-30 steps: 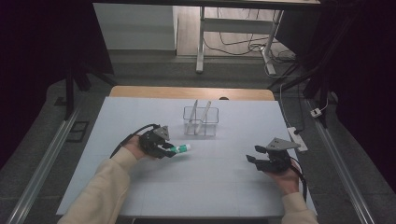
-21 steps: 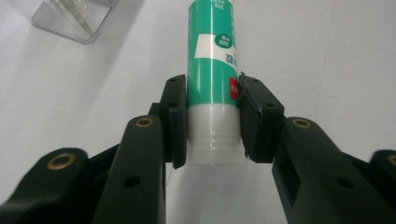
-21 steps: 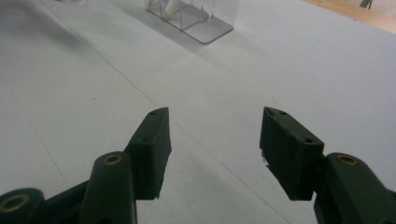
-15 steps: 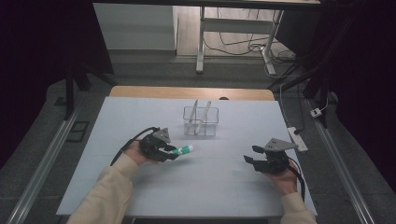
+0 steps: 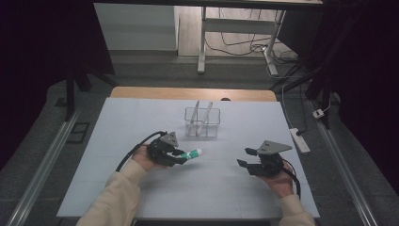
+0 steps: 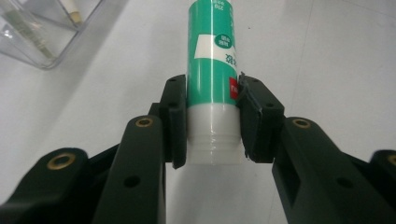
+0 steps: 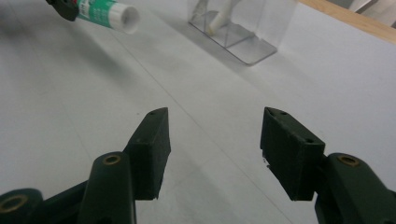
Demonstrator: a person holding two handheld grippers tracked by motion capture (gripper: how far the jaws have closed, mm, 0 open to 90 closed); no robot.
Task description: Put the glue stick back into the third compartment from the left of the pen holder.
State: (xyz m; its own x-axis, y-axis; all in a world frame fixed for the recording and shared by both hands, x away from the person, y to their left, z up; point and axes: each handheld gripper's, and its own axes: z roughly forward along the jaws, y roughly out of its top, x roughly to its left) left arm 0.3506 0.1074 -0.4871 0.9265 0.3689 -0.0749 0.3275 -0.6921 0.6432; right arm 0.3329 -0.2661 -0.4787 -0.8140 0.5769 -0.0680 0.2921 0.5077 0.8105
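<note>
Where white table meets dim room, left gripper fingers clamping glue stick, right gripper fingers apart.

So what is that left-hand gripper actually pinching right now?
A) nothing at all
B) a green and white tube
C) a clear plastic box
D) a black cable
B: in the left gripper view the left gripper has both jaws pressed against the green and white tube, near its white end, while the clear plastic box sits apart on the table.
</note>
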